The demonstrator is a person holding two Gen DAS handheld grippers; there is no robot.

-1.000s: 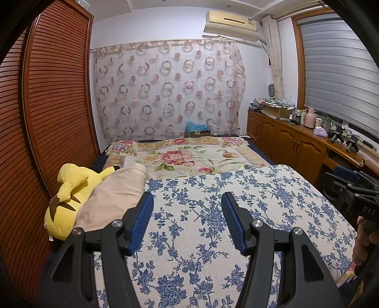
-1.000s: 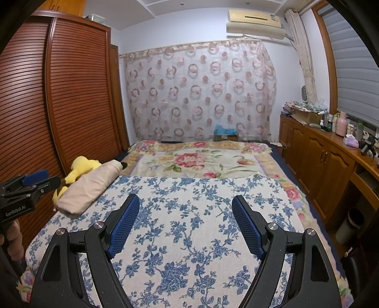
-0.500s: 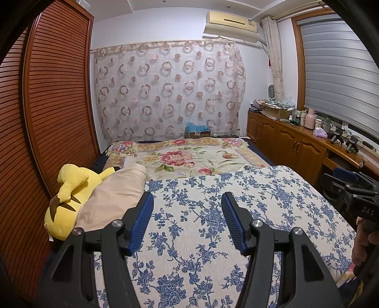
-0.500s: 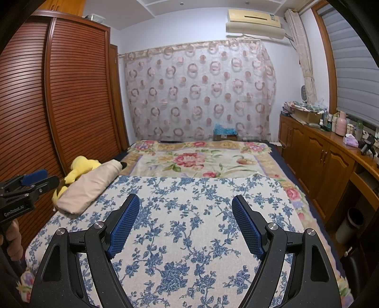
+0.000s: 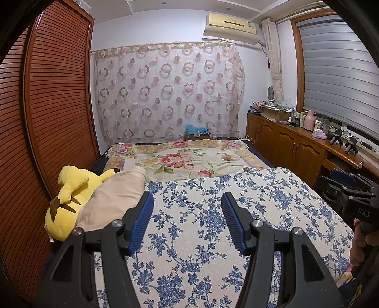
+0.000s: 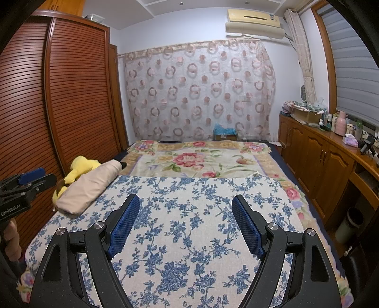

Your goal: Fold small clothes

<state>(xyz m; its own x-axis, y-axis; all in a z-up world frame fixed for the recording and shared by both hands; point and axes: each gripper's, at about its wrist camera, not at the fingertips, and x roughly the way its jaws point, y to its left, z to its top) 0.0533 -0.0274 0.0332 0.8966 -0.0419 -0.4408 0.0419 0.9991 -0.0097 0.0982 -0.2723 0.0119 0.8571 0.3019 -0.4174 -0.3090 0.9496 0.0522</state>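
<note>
Bed cover: matt woven cloth (image 6: pixel 189 213), cream with blue flowers.
Wardrobe: glossy reddish slatted wooden doors (image 5: pixel 56 106).
Plush: soft yellow fuzzy toy (image 5: pixel 71 184).
Pillow: smooth beige cloth bolster (image 5: pixel 113 196).
Gripper pads: blue rubbery textured pads (image 6: pixel 123 225) on matt black plastic arms.
Curtain: sheer fabric with pink rings (image 5: pixel 165 90).

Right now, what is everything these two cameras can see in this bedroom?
Blue-flowered bedspread: one, white and blue, near half of bed.
Rose blanket: one, cream and red, far half.
Plush toy: one, yellow, bed's left edge.
Beige cloth: one, lying against the plush.
Wardrobe: brown, left wall.
Curtain: pink circles, far wall.
Air conditioner: one, high on the wall.
Cabinets: brown, right, cluttered top.
Left gripper: open, empty.
Right gripper: open, empty.
</note>
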